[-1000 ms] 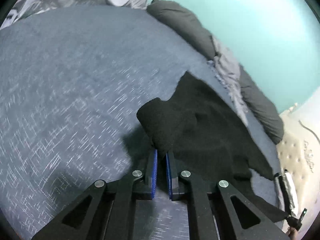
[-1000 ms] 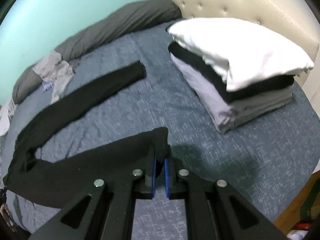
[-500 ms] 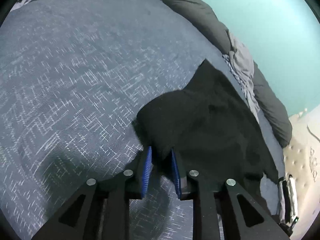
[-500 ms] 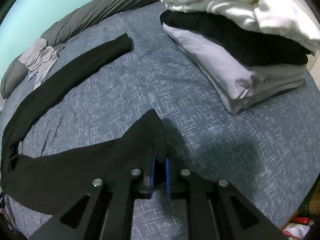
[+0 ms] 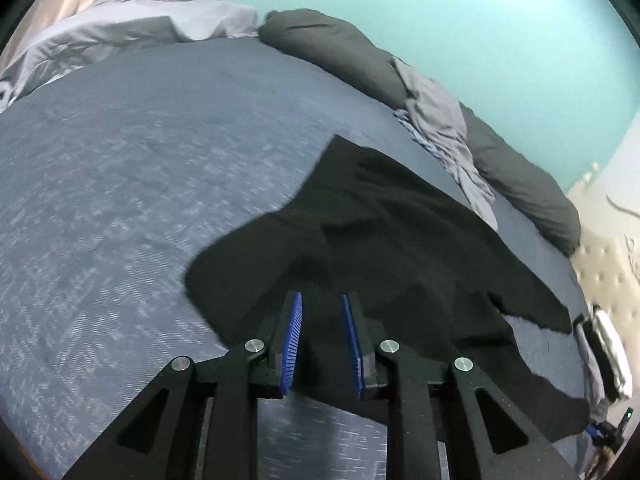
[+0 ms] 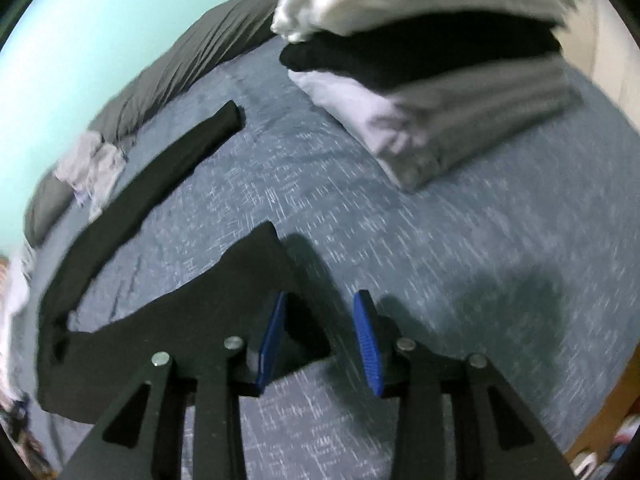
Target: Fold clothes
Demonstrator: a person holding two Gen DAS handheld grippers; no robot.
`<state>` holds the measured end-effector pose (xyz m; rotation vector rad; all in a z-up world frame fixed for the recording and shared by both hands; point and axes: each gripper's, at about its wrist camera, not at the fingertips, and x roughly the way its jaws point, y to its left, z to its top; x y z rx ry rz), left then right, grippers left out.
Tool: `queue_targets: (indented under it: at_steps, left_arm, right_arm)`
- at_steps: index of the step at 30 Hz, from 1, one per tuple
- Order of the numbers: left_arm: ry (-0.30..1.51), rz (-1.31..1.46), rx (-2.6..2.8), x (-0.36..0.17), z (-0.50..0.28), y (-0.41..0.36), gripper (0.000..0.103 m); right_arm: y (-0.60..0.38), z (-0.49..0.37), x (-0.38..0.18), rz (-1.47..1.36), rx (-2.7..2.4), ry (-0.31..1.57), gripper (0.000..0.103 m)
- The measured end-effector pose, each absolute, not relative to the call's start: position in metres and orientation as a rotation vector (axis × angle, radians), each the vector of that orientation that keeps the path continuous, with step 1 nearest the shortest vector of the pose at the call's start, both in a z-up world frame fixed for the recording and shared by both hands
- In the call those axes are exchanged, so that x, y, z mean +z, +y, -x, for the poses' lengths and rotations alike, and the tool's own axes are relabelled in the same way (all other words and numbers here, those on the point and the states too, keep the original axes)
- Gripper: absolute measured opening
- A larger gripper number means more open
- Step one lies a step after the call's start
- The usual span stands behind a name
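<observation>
Two grippers hang over the black garment [image 5: 400,240], and both have let go of it. The left gripper [image 5: 322,340] has its blue pads spread, having just opened; the hem lies between them, but the pads do not press on it. The right gripper [image 6: 320,332] has also just been opening and stands wider, with one corner of the same cloth lying by its left pad and bare bedspread [image 6: 460,260] under the rest of the gap. From there the garment runs away across the bedspread: in the right wrist view two long dark parts reach out from a shared body, one of them [image 6: 160,168] stretching toward the grey bolster [image 6: 180,64] by the wall. Beyond the garment, on the side away from the bolster, sits a stack of folded clothes [image 6: 440,80]. The cloth looks light, limp and somewhat fuzzy, so it should drape, sag and drag on the bedspread rather than slide cleanly. Best taken by a pinch at an edge or corner, one gripper at each end of a fold line, and lifted clear before being carried over.
</observation>
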<state>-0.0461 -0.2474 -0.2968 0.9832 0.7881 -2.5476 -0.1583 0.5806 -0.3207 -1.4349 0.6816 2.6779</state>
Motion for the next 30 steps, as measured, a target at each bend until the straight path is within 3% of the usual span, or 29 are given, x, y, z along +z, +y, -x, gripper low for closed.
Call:
queue_targets:
  at_steps: [2, 5, 6, 7, 11, 17, 20, 26, 30]
  left_arm:
    - [0.77, -1.004, -2.561, -0.298, 0.05, -0.24, 0.023]
    - [0.74, -1.033, -2.578, -0.3, 0.055, -0.23, 0.023]
    - [0.729, -1.042, -2.582, -0.301, 0.057, -0.226, 0.023]
    - [0.722, -1.05, -2.586, -0.301, 0.058, -0.223, 0.023]
    - [0.702, -1.075, -2.589, -0.305, 0.061, -0.218, 0.023]
    - [0.691, -1.083, -2.596, -0.305, 0.067, -0.213, 0.023]
    - [0.683, -1.092, -2.602, -0.306, 0.068, -0.21, 0.023]
    - [0.68, -1.105, -2.607, -0.307, 0.074, -0.21, 0.023]
    - [0.663, -1.109, -2.627, -0.305, 0.084, -0.204, 0.023]
  right_arm:
    - [0.578, 0.157, -0.326, 1.472, 2.712, 0.754, 0.036]
    - [0.565, 0.162, -0.33, 1.536, 2.734, 0.68, 0.035]
    - [0.561, 0.165, -0.333, 1.566, 2.72, 0.648, 0.026]
    - [0.558, 0.167, -0.335, 1.592, 2.706, 0.618, 0.009]
    - [0.562, 0.167, -0.316, 1.536, 2.773, 0.545, 0.006]
    - [0.575, 0.177, -0.312, 1.61, 2.745, 0.402, 0.005]
    - [0.578, 0.178, -0.327, 1.68, 2.682, 0.447, 0.006]
    - [0.576, 0.175, -0.317, 1.609, 2.691, 0.448, 0.022]
    - [0.548, 0.184, -0.281, 1.494, 2.818, 0.317, 0.03]
